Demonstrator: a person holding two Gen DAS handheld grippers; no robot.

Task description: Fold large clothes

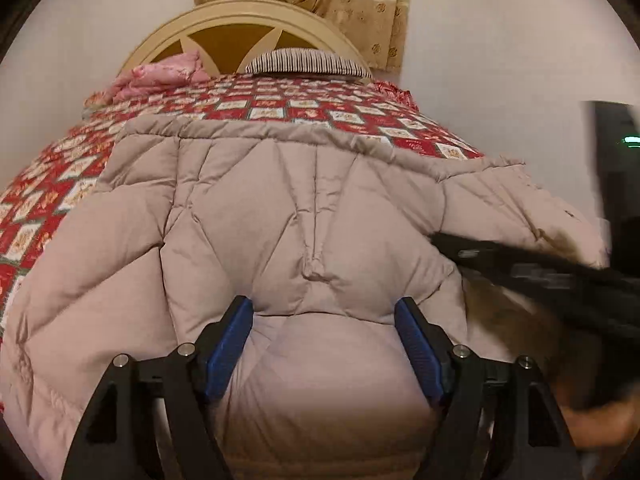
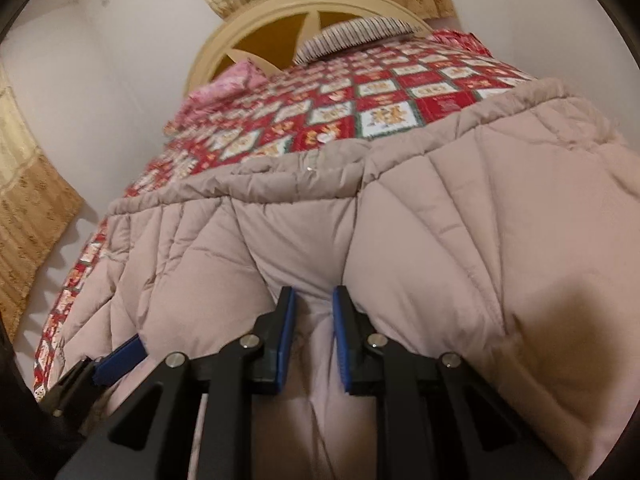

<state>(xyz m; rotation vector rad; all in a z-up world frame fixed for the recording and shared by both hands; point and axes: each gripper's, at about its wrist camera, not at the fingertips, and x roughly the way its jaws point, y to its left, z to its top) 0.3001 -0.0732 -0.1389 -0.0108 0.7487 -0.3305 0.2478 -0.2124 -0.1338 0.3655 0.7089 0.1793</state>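
A large beige quilted down coat (image 1: 280,208) lies spread on the bed and also fills the right wrist view (image 2: 440,240). My left gripper (image 1: 324,312) is wide open, its blue pads either side of a puffed fold of the coat. My right gripper (image 2: 314,300) has its jaws narrowly apart with a ridge of coat fabric between the pads; I cannot tell if it is pinched. The right gripper shows blurred at the right in the left wrist view (image 1: 540,272). The left gripper's blue fingertip (image 2: 124,354) shows at the lower left in the right wrist view.
The bed has a red patterned quilt (image 1: 60,184), a striped pillow (image 1: 308,62) and a pink folded blanket (image 1: 160,76) by the cream arched headboard (image 1: 240,12). Curtains (image 1: 352,4) hang behind. A dark object (image 1: 616,152) stands at the right.
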